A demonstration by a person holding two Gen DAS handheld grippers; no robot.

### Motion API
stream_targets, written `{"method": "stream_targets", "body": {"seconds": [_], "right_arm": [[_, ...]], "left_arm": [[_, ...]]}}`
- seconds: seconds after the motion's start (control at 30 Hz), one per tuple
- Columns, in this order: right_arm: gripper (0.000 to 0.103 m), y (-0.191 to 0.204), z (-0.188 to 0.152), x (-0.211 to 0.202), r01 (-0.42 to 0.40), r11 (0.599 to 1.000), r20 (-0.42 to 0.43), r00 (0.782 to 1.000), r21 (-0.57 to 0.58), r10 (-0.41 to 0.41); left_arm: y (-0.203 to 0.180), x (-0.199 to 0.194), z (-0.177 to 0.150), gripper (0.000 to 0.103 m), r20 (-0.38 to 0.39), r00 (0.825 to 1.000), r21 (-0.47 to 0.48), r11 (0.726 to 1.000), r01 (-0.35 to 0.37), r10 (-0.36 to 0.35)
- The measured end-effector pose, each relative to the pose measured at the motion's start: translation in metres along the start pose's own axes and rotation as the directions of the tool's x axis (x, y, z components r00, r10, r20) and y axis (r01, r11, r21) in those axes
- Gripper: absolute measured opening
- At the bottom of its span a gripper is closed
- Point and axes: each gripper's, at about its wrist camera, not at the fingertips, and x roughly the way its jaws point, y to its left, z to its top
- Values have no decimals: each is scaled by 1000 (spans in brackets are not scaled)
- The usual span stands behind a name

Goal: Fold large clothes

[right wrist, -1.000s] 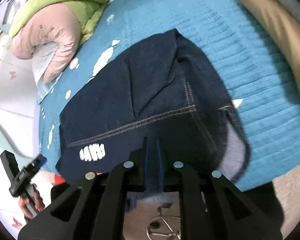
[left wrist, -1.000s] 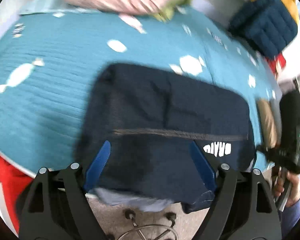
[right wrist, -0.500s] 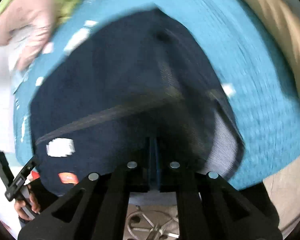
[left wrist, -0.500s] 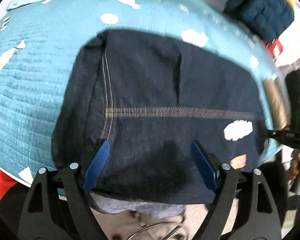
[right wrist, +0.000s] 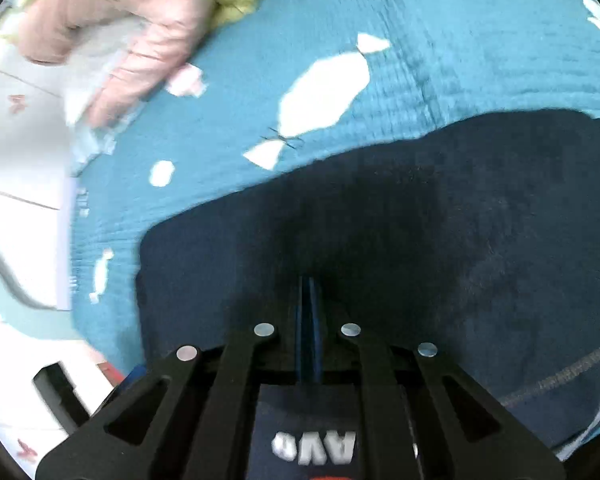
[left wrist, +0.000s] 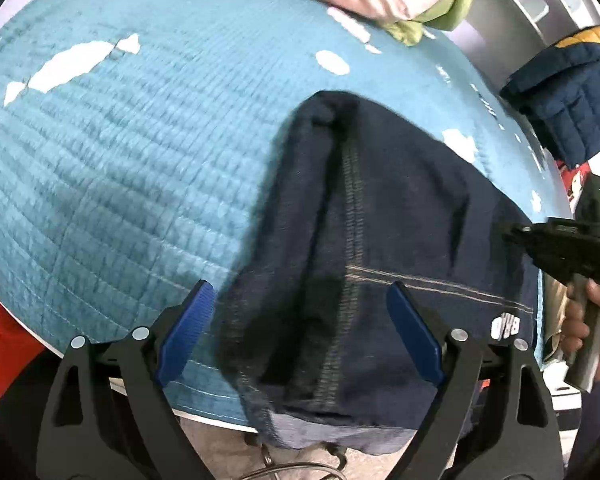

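Folded navy garment [left wrist: 380,248] lay on teal bed [left wrist: 120,180], near edge overhanging. Left claw [left wrist: 300,332] gaped wide, straddling stitched seam running near-to-far, holding nothing. Right claw [right wrist: 308,320] was pinched together over garment's right side; grip uncertain.
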Motion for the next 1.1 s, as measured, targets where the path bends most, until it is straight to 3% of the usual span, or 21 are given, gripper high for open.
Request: {"method": "stream_targets", "body": {"seconds": [0.13,0.27,0.47,0.53,0.67,0.77,0.9,0.93,1.1], "right_arm": [[0,-22,9,26,-61,993,-14,998,104,63],[0,-25,2,14,-70,993,6,998,91,69],[0,-24,-67,-15,-52,994,-39,998,92,56],[0,-32,-84,-10,-55,993,-17,998,108,57],[0,-40,-81,11,-82,981,7,997,174,82],[0,-37,-86,-2,-96,984,12,995,152,95],[1,-41,-124,-20,-79,989,-31,996,123,83],[0,-47,-137,-12,-73,988,-76,994,137,84],[0,-75,-150,9,-171,956,-58,980,237,189]], "left_arm": [[11,8,3,89,-31,999,-20,1000,11,-12],[9,8,7,90,-30,1000,-23,1000,8,-9],[9,6,7,90,-30,999,-32,999,19,-20],[11,3,3,90,-34,999,-46,999,22,-24],[10,-7,-1,90,-42,999,-61,998,28,-30],[13,-16,-9,90,-40,998,-81,996,38,-42],[22,-21,-21,90,-47,998,-112,993,32,-37],[24,-20,-23,90,-51,998,-127,991,37,-44],[35,-15,-25,90,-85,991,-212,974,80,-100]]}}
